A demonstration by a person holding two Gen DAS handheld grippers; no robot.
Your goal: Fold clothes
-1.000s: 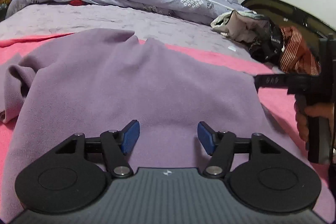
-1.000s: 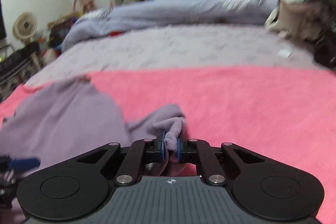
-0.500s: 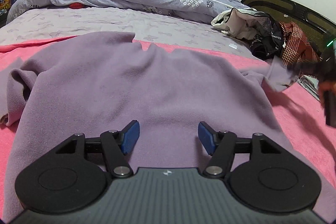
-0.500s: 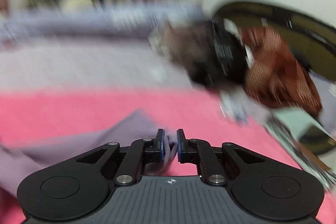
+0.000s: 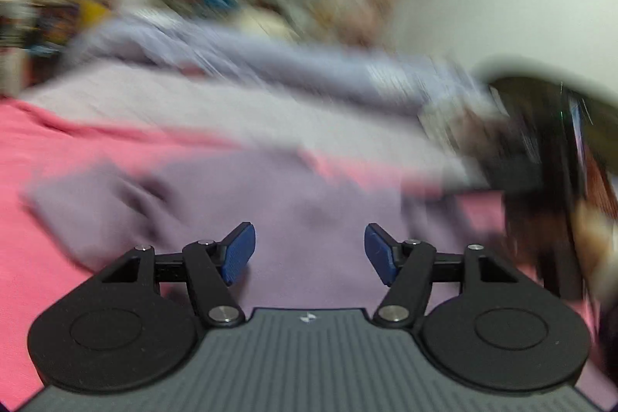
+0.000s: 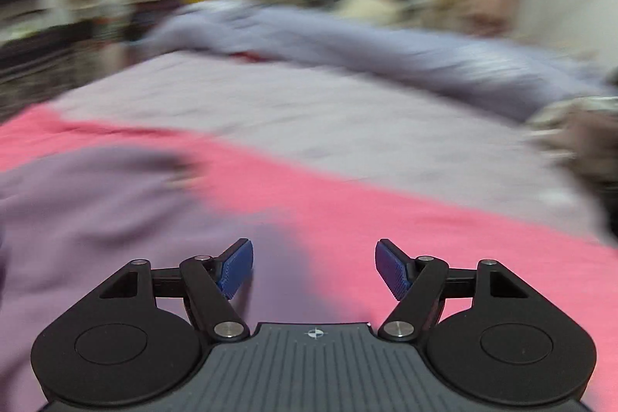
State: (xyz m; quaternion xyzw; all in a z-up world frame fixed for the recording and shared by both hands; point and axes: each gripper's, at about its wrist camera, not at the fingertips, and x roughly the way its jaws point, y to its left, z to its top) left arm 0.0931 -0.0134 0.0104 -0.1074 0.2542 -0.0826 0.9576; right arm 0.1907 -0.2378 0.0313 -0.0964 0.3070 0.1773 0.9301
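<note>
Fingers, left gripper [image 5: 309,250]: blue pads spread wide, nothing between them. Fingers, right gripper [image 6: 313,267]: likewise spread wide, empty.

Item: purple garment [image 5: 293,219], soft fleece-like cloth, lying on the pink blanket [image 5: 58,149]. Seen from the left wrist, it sits directly ahead of and beneath both pads, reaching past the left finger and rightward toward a dark blurred shape. Seen from the right wrist, the garment [image 6: 96,219] lies under and left of the left finger, while pink blanket [image 6: 425,230] fills the ground ahead of the right finger.

Orientation: both views are heavily smeared by motion. Long axis appears to run across the left gripper's line of sight, left to right; collar or hem end cannot be told.

Step, judged: between folds, neither tool engaged with cloth.

Next move, judged: calls for each gripper to settle over an edge or corner of the garment, pads closing on one layer only.

Beyond: lilac bed sheet [image 6: 309,118], bunched duvet [image 6: 386,45].
</note>
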